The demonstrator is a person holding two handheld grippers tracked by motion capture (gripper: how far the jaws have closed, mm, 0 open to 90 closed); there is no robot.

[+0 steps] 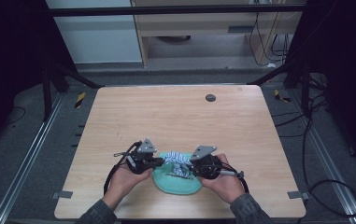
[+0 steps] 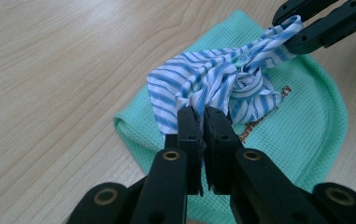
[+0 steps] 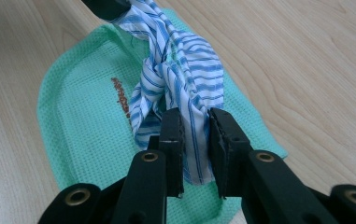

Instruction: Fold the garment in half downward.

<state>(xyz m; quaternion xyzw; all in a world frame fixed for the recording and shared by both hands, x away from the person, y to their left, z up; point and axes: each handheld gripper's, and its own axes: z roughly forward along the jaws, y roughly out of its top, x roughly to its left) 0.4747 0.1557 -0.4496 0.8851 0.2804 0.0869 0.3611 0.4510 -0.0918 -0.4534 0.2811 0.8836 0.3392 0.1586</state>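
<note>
Left gripper (image 2: 202,116) and right gripper (image 3: 195,122) pinch striped cloth (image 2: 213,79) ends — near table's (image 1: 175,112) front edge.

This looks like a lab recording bay. A pale wooden table (image 1: 180,116) stands inside a dark metal frame (image 1: 175,9), with aluminium rails (image 1: 26,158) on the grey floor along both side edges, loose black cables (image 1: 306,140) trailing about, and hazard-striped tape (image 1: 80,99) near the far corners.

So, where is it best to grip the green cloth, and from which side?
Grip the green cloth at its bare near-left edge, coming in low from the left. The striped cloth, held by left gripper and right gripper, covers its middle.
</note>
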